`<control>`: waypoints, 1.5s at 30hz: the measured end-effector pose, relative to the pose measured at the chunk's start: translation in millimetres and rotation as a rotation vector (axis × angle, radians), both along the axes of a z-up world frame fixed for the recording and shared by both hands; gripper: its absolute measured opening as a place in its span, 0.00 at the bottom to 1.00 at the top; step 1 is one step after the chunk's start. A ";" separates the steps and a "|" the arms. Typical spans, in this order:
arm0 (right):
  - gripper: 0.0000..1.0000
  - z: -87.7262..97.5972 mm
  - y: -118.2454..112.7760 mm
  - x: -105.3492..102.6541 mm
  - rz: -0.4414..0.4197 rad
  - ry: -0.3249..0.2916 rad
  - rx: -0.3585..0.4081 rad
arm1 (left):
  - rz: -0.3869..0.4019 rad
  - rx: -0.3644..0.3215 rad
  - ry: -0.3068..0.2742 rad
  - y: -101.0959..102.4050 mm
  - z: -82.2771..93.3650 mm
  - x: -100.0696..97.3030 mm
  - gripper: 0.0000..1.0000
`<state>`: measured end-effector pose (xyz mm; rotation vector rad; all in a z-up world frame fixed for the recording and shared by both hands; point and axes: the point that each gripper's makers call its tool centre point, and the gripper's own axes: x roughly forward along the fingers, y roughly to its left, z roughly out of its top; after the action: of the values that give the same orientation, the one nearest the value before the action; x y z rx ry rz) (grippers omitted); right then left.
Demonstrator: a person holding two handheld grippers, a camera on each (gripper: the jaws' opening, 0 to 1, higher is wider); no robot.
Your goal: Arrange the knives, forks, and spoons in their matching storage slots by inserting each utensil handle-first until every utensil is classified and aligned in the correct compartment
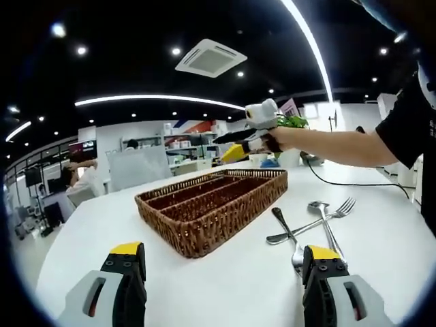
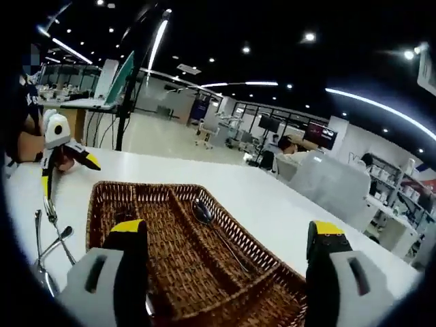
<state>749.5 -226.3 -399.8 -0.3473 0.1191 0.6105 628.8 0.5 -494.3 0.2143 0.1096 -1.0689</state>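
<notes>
The left tongs [image 1: 221, 269] hang wide open and empty above the white worktop [image 1: 225, 293], just short of the wicker cutlery tray [image 1: 211, 204]. Beside the tray lie a fork [image 1: 335, 216] and two spoons [image 1: 289, 235], crossed. The right tongs [image 2: 228, 245] gape over the tray, gripping nothing; one spoon [image 2: 204, 214] lies in a middle slot. A knife, perhaps, rests at the tray's near end.
</notes>
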 end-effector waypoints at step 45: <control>1.00 -64.8 -31.8 -201.2 -0.198 -0.021 0.173 | -0.033 -0.046 -0.072 -26.2 18.8 -18.2 1.00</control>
<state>548.3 -258.0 -464.5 -0.1716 0.0789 0.4174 610.6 -25.7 -475.6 0.2136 0.0171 -1.0940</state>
